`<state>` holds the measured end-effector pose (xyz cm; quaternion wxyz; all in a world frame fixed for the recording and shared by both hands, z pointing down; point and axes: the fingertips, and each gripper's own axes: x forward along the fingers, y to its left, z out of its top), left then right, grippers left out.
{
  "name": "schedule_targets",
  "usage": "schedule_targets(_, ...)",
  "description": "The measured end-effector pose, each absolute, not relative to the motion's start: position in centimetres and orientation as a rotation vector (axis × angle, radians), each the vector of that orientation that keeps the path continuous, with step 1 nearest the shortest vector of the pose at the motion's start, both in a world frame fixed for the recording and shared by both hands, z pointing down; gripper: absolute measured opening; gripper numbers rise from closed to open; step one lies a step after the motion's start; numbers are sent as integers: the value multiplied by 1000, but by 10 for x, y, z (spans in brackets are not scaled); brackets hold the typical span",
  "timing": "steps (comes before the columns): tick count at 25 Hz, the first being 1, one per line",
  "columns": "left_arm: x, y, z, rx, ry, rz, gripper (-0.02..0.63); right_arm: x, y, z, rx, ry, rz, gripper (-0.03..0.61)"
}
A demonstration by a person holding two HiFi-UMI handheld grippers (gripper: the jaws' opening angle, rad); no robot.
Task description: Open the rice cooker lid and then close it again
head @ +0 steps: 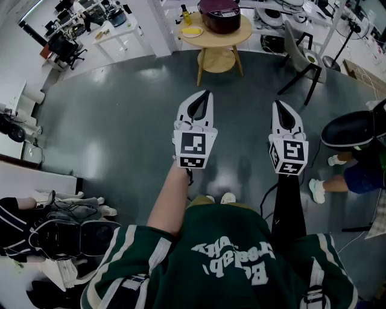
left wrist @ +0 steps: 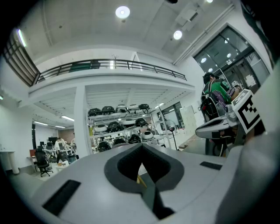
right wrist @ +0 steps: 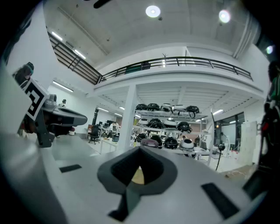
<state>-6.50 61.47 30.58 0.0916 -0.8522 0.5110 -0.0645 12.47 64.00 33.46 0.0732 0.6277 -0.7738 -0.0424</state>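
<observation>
A dark purple rice cooker with its lid down stands on a round wooden table far ahead across the grey floor. I hold both grippers level at chest height, well short of the table. The left gripper is shut with nothing in it, its jaws meeting at a point. Beside it, the right gripper is also shut and empty. In the right gripper view the rice cooker shows small just above the jaw tips, and the left gripper juts in at the left.
A yellow plate lies on the table beside the cooker. A grey chair stands right of the table. Another person is at the right edge. White desks and an office chair are far left. Shelves of cookers line the back.
</observation>
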Motion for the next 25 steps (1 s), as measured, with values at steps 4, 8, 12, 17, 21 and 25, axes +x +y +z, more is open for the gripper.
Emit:
schedule_targets(4, -60, 618, 308, -2535, 1514, -194, 0, 129, 644, 339, 1881, -2319, -129, 3)
schedule_targets(8, -59, 620, 310, -2537, 1518, -193, 1, 131, 646, 341, 1884, -2325, -122, 3)
schedule_targets(12, -58, 623, 309, -2534, 1530, -184, 0, 135, 647, 340, 1932, -2353, -96, 5)
schedule_targets(17, -61, 620, 309, -2551, 1525, -162, 14, 131, 639, 345, 1932, -2380, -75, 77)
schedule_targets(21, -68, 601, 308, -2565, 1512, -144, 124, 124, 618, 347, 1928, -2403, -72, 117)
schedule_targets(25, -77, 566, 309, -2571, 1509, -135, 144, 114, 583, 349, 1919, -2405, -75, 129)
